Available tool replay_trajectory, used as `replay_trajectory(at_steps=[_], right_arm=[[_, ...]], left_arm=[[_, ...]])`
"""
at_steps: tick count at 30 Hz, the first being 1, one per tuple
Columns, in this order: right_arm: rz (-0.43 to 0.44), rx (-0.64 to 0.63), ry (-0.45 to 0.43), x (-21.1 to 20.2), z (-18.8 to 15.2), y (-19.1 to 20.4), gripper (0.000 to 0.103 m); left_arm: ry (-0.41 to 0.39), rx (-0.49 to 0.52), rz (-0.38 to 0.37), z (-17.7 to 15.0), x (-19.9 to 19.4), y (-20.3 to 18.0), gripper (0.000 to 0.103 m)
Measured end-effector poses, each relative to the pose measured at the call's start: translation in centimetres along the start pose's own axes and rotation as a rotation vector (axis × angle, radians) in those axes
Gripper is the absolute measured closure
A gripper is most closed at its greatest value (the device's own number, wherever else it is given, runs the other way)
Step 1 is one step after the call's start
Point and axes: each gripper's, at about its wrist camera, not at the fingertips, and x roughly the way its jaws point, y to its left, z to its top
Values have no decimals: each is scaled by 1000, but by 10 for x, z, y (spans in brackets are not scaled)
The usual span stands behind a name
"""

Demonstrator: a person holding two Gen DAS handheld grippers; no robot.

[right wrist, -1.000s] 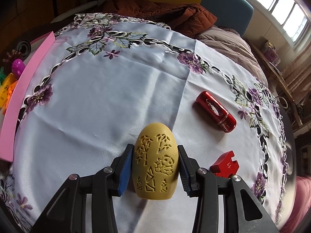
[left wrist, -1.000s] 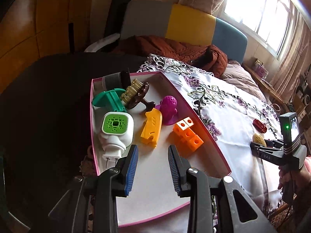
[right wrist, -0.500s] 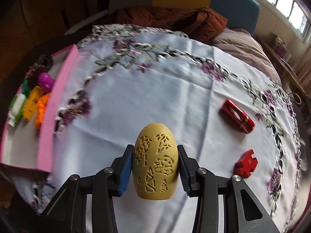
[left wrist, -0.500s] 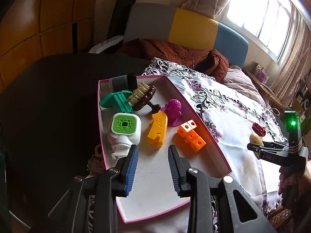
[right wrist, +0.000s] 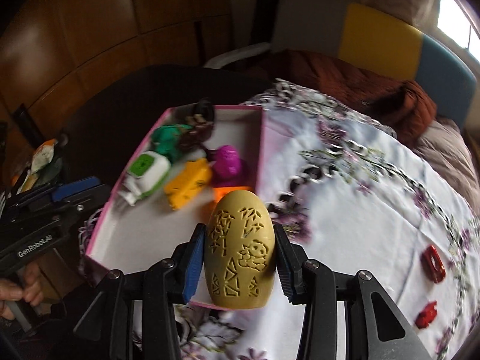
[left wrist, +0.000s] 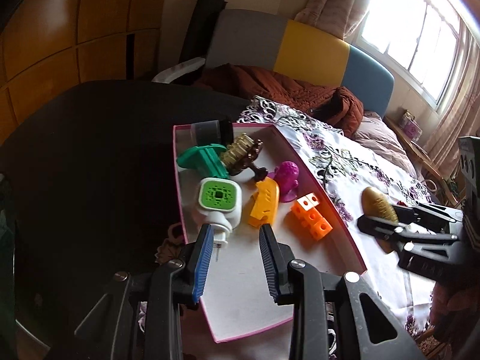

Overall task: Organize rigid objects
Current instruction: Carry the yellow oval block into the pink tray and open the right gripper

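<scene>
Black plastic left gripper [left wrist: 235,258], blue ribbed pads [left wrist: 201,262], silver screws, white "GenRobot.AI" marking, bare skin hand [right wrist: 18,289]

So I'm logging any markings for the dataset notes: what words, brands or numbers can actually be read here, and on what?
"GenRobot.AI" in white letters along the black body of the left gripper, seen in the right wrist view.
The carved yellow egg held in the right gripper bears cut-out bamboo and panda pictures, no lettering.
The orange clip in the pink box has dark marks too blurred to read.
</scene>
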Motion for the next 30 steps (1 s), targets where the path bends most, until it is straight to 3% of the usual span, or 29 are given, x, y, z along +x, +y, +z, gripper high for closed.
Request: replay_trajectory(at_steps=[5,11,17,30], right_arm=[[43,-80,47,26,7,32,59],[-3,-120,120,65,10,46,59],[-80,-165,108,80,21,51,59],[-56,-122,66,74,17,44,60]], left_arm=[[2,-20,19,0,1,10,72],[7,-40,32,-1,2,18,72],[6,-43,36,-2,2,20,72],[-5,-41,43,0,-3,20,72]])
